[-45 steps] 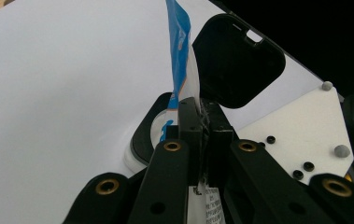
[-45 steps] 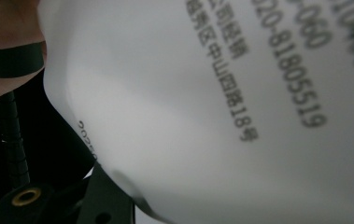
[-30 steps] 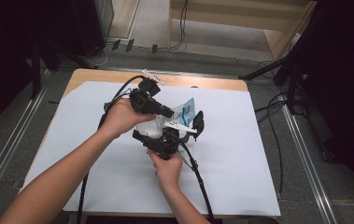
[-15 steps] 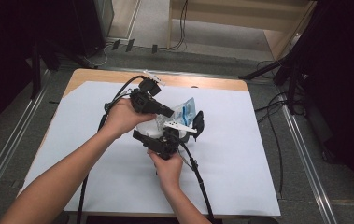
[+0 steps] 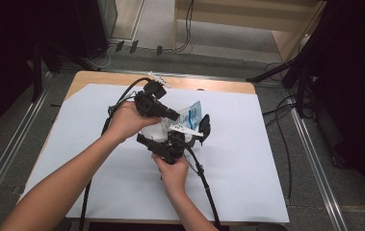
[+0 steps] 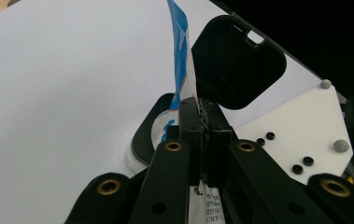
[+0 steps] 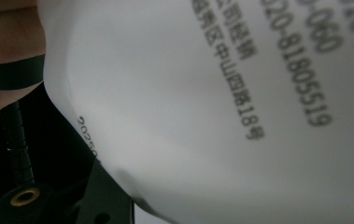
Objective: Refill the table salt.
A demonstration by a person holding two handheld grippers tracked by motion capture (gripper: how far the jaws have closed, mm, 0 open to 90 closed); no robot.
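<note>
Blue-white pouch point(image 6: 182, 70) between both claws

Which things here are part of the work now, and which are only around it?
Part of the work:
- blue-and-white packet, its edge pinched by the left gripper
- right gripper, at the packet's white printed side
- black piece beside the packet

Only around:
- white sheet on the table
- floor cables

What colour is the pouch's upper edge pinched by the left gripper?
Blue and white pouch, clearest in the left gripper view.
</note>
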